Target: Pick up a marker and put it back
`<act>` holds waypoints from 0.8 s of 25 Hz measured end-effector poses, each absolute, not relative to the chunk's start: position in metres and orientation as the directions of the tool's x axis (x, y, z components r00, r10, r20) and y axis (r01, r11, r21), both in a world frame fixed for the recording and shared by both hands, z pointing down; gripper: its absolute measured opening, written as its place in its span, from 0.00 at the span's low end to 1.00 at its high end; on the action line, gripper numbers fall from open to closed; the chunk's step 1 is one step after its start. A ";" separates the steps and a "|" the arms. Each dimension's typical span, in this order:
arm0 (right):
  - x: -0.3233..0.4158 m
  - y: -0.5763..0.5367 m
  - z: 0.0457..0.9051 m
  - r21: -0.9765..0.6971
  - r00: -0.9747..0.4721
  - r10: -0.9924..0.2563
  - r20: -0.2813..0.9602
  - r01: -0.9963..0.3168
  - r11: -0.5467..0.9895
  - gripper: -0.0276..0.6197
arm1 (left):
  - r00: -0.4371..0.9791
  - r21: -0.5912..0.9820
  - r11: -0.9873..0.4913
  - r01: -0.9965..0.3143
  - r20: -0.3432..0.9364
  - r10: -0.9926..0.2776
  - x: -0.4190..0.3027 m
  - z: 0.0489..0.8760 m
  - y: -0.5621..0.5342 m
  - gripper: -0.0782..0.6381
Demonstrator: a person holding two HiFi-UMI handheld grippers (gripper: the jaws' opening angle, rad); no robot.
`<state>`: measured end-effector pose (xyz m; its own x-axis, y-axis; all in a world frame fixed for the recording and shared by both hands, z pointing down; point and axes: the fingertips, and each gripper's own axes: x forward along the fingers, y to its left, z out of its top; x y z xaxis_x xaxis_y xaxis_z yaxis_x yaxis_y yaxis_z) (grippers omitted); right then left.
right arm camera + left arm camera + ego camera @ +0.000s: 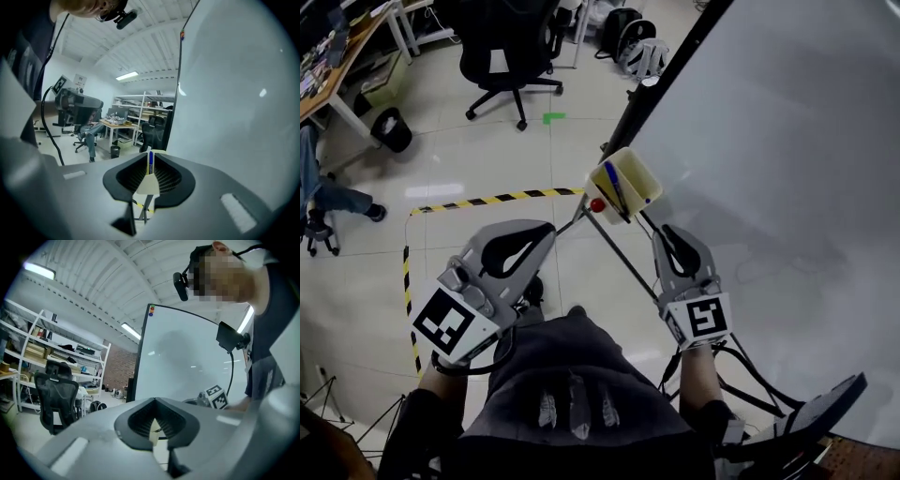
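A blue marker (616,187) stands slanted in a cream holder cup (625,185) fixed at the whiteboard's (787,141) left edge, with a red knob (597,204) just below it. My left gripper (549,228) is shut and empty, below and left of the cup. To the cup's lower right my right gripper (666,231) is shut on nothing. In the right gripper view the marker (150,161) and cup (148,185) show through the loop of the shut gripper (150,153). Seen from the left gripper (154,400), a sliver of the cup (153,433) appears.
The whiteboard's stand leg (623,262) runs between the two grippers down to the floor. Yellow-black tape (492,199) marks the floor. Farther off are a black office chair (502,52), a bin (391,128), a desk (337,66) and a seated person's legs (328,199).
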<state>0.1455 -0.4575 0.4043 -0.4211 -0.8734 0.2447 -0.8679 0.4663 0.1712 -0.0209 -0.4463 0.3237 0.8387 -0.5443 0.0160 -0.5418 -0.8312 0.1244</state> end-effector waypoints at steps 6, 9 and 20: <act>0.153 -0.502 0.430 0.201 -0.353 -0.889 0.292 -0.886 0.418 0.19 | 0.877 0.132 -0.868 -0.478 0.026 -0.479 -0.019 0.332 -0.490 0.12; 0.149 -0.518 0.436 0.225 -0.346 -0.888 0.302 -0.879 0.419 0.19 | 0.890 0.140 -0.880 -0.454 0.031 -0.454 -0.015 0.337 -0.504 0.12; 0.141 -0.533 0.455 0.248 -0.337 -0.889 0.311 -0.874 0.418 0.19 | 0.893 0.172 -0.876 -0.450 0.058 -0.447 -0.018 0.351 -0.529 0.12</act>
<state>0.1407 -0.5335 0.4551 -0.3368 -0.8886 0.3113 -0.8740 0.4180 0.2477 -0.0179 -0.5286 0.3514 0.8925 -0.4473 0.0578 -0.4502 -0.8762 0.1721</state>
